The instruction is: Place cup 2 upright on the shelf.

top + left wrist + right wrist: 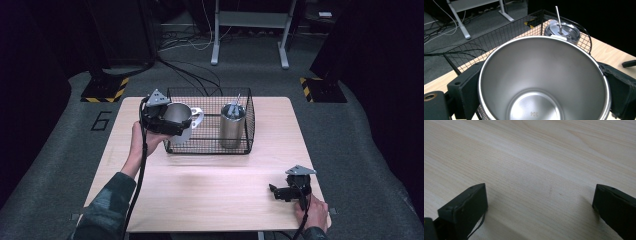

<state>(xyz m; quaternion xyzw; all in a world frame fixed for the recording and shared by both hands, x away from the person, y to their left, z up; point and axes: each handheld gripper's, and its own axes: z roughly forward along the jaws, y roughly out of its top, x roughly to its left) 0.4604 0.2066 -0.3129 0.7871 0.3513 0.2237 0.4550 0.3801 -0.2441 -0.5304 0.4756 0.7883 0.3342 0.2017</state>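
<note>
High view has the left gripper point(167, 121) clamped across a steel mug point(179, 119) held at the wire basket's point(210, 150) left edge, beside the lidded tumbler point(233, 125). The right gripper point(286, 192) rests wide open, holding nothing (idle on the table point(210, 185)). Next, I'd guess, lowering the mug inside.

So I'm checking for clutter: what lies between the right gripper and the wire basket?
Bare wooden table separates the right gripper from the wire basket, as the high view shows.

Dim room, grey carpet point(370, 165), seemingly a desk frame point(250, 30) behind.
</note>
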